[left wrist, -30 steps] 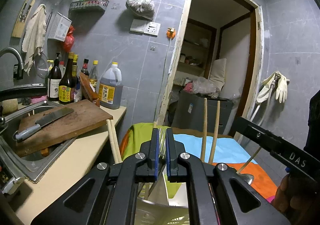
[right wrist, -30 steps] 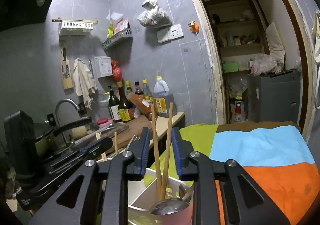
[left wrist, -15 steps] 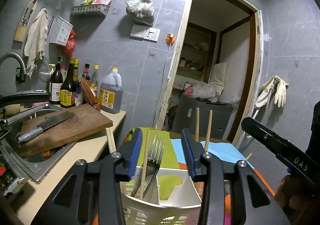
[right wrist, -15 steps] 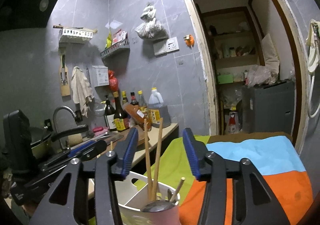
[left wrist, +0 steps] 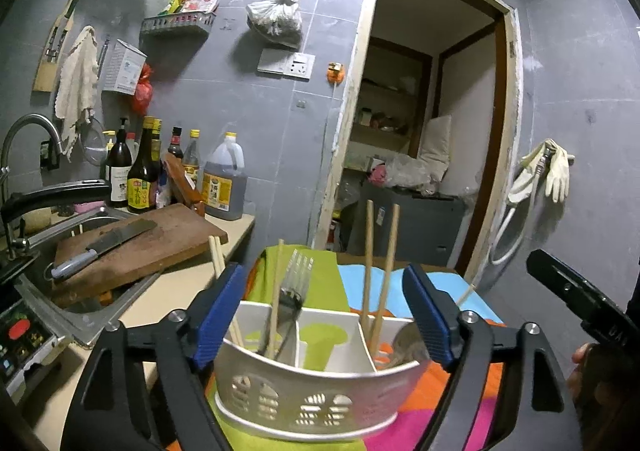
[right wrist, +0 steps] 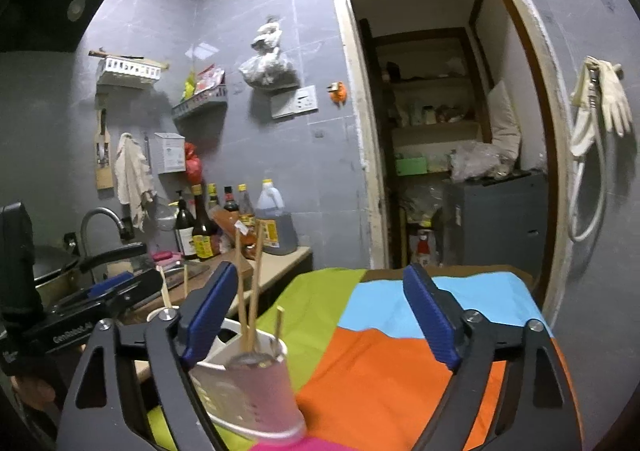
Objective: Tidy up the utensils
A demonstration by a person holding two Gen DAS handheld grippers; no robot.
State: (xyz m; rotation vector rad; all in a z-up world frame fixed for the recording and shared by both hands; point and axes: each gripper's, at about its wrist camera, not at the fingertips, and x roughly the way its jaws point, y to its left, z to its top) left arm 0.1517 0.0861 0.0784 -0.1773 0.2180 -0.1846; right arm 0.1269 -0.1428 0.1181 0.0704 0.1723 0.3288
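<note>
Left gripper [left wrist: 326, 315]: jaws spread wide and released, the two blue pads [left wrist: 218, 315] standing clear on either side of the white utensil caddy [left wrist: 320, 399], touching nothing. The caddy sits between them, its perforated front wall toward the camera and its rim level with the pad tips. In its left compartment a fork [left wrist: 294, 283] stands tines up, leaning beside a single chopstick [left wrist: 275, 299]; the middle compartment shows bare floor; in the right compartment a pair of chopsticks [left wrist: 378, 271] stands nearly upright, rising well above the rim, with a spoon bowl [left wrist: 408, 343] low against the wall.

Right gripper [right wrist: 320, 315]: jaws likewise parted and grasping nothing. The caddy [right wrist: 256, 391] lies at the left pad [right wrist: 208, 315] rather than centred in the gap, and its chopsticks [right wrist: 248, 291] rise just beside that pad. Open air fills the rest of the gap over the striped tablecloth [right wrist: 392, 371], whose green, blue and orange panels run to the table's far edge before the doorway [right wrist: 440, 111].

Surroundings: to the left, apart from the caddy, the counter [left wrist: 160, 299] carries a cutting board [left wrist: 160, 239] overhanging the sink [left wrist: 52, 291], with a cleaver [left wrist: 104, 243] lying on it and bottles [left wrist: 176, 171] along the wall.
</note>
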